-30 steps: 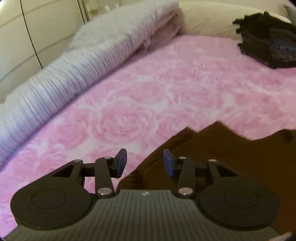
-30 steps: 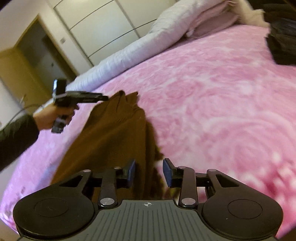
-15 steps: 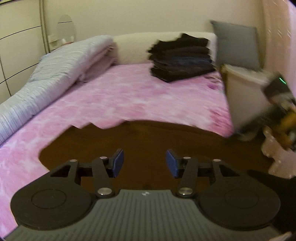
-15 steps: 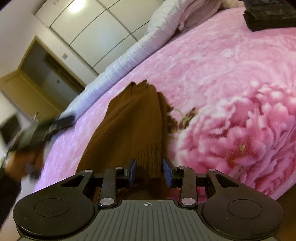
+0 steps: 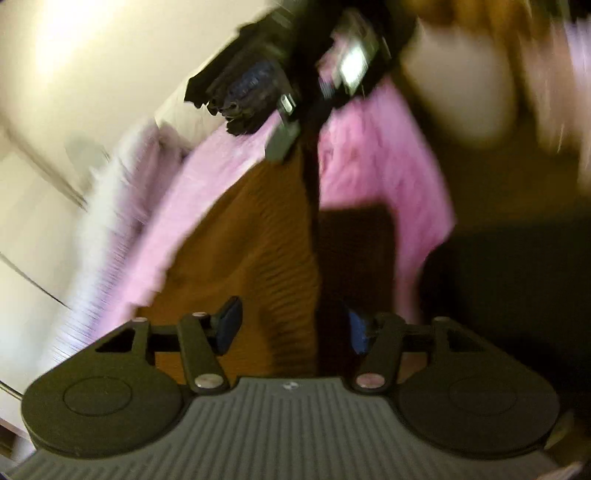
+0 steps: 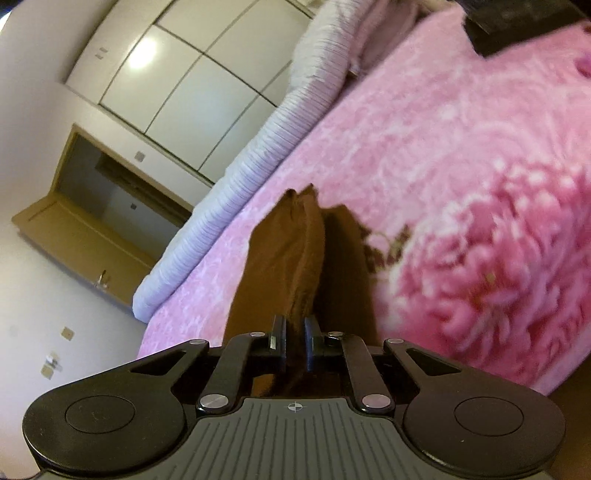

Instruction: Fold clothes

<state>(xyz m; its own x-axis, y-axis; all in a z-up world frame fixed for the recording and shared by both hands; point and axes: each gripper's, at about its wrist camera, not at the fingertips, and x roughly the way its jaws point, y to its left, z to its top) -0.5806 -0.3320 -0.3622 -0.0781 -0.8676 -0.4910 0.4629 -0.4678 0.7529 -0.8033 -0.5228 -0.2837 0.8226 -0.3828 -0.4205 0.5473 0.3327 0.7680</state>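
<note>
A brown knitted garment [image 6: 295, 266] lies in a long strip on the pink rose bedspread [image 6: 461, 155]. My right gripper [image 6: 294, 349] is shut on its near end, with cloth between the pads. In the blurred, tilted left wrist view the same garment [image 5: 251, 251] stretches away from my left gripper [image 5: 291, 328], which is open just over its near end, with the cloth running between the blue pads. The right gripper also shows, blurred, at the top of the left wrist view [image 5: 314, 85].
A rolled white duvet [image 6: 266, 147] lies along the far side of the bed. A stack of dark folded clothes [image 6: 517, 26] sits at the head of the bed, blurred in the left wrist view [image 5: 243, 88]. Wardrobe doors [image 6: 177, 81] and a doorway [image 6: 110, 184] lie beyond.
My right gripper has closed on the end of the brown garment. My left gripper has swung and rolled sharply, stays open, and now looks along the garment toward the right gripper.
</note>
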